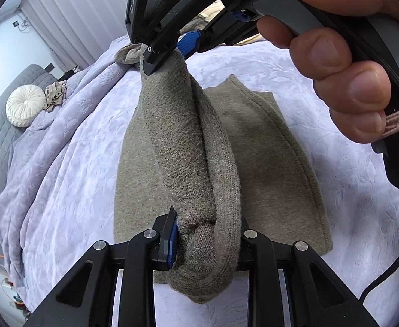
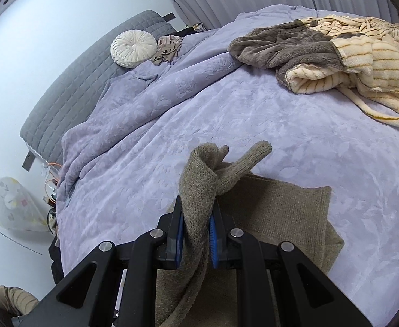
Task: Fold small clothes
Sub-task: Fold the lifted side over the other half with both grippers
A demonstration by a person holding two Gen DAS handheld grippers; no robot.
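**Knit piece mid-fold, both ends pinched**

From where I stand, the fold looks under way but not finished. The olive knit garment (image 1: 267, 147) lies partly flat on the lilac bedspread (image 1: 71, 163), and one long edge of it is lifted off the bed in a rolled band. The left tongs (image 1: 207, 242) are clamped on the near end of that band, cloth bunched between the blue pads. The right tongs (image 1: 166, 51) pinch the far end, held up by the person's right hand (image 1: 341, 62); in the right wrist view the knit runs straight through the closed pads (image 2: 196, 234), with a loose tip poking forward.

So one edge is raised and stretched between the two grips, while the rest rests spread on the bed. I judge that the raised edge has yet to be laid over the flat part and smoothed. Further up the bed, a brown and cream fleece heap (image 2: 335, 54) and a small beige crumple (image 2: 166, 47) beside the round white cushion (image 2: 132, 47) sit unfolded, so more may wait.
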